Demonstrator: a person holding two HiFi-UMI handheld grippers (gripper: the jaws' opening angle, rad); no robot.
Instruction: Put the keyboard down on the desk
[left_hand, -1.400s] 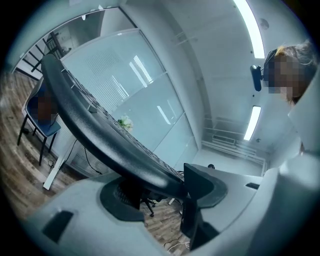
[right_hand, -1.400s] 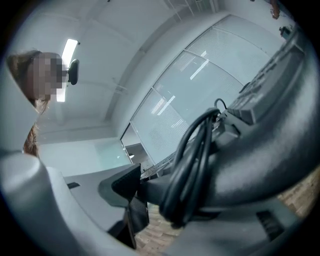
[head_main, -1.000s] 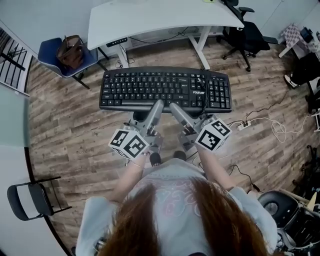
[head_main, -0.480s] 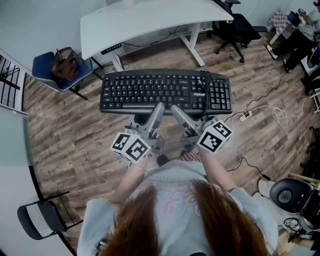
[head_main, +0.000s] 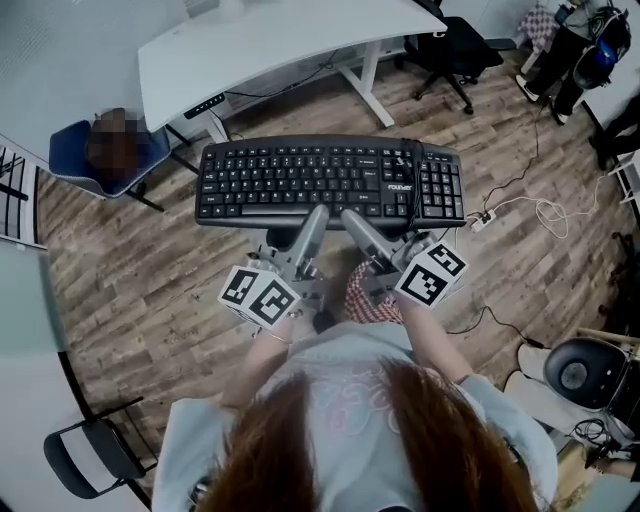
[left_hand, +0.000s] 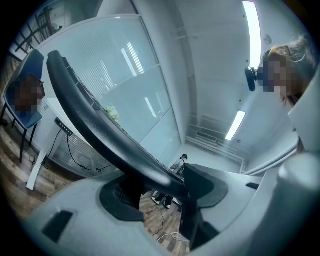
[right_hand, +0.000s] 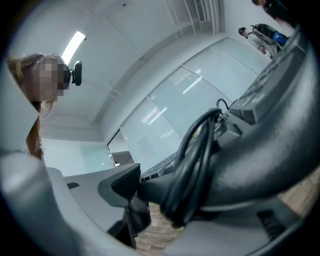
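desk (head_main: 260, 50) cut off at the head view's top edge; keyboard (right_hand: 270, 150) overruns the right gripper view.

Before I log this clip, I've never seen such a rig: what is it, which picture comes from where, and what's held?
No robot here: a person holds a claw in each hand, each carrying a cube with square markers. The top-down picture comes from a camera on the person's head; the other two come from cameras riding on the claws, looking along their jaws. The left claw and right claw are both shut on the near edge of a black keyboard, its cable looped by the right jaws. It hangs over the wood floor, short of the white desk.
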